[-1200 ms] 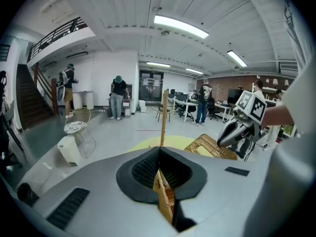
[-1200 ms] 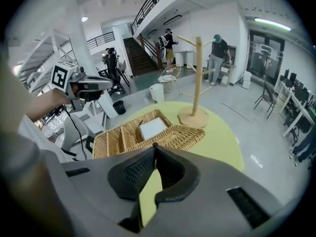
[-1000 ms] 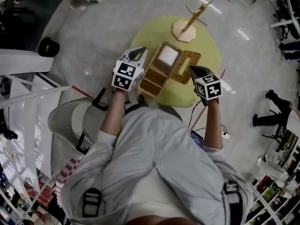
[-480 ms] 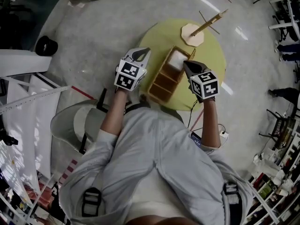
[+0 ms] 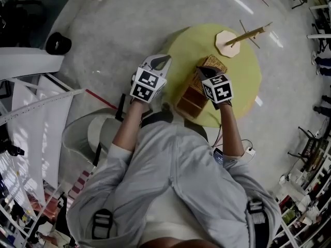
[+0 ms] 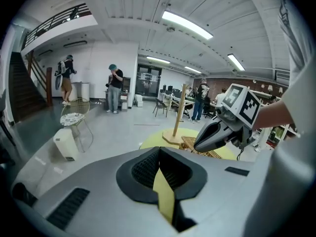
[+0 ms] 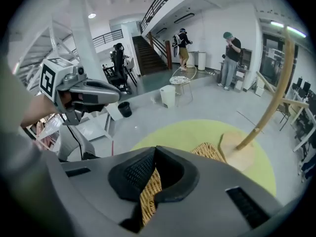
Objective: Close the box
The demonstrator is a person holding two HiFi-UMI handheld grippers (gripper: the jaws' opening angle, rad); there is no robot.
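Lid partly over the box, closing not finished

Right tongs [image 7: 151,182] grip the wicker lid [image 5: 213,64]; near compartments of the box [image 5: 189,101] look still uncovered. Left tongs [image 6: 159,172] closed, empty.

This is a big open hall of a workplace, part office and part lab. Around the round yellow-green table [image 5: 243,76] spreads a polished grey floor [image 5: 119,30]. Beyond the table a staircase [image 7: 148,51] climbs to a railed mezzanine [image 6: 57,21], and long strip lights [image 6: 186,24] cross the white slatted ceiling above. Farther from the table, people [image 6: 115,88] stand about near glass doors [image 6: 148,80], with office chairs [image 6: 160,105] past them. Stocked shelves [image 5: 297,211] stand well off from the table.
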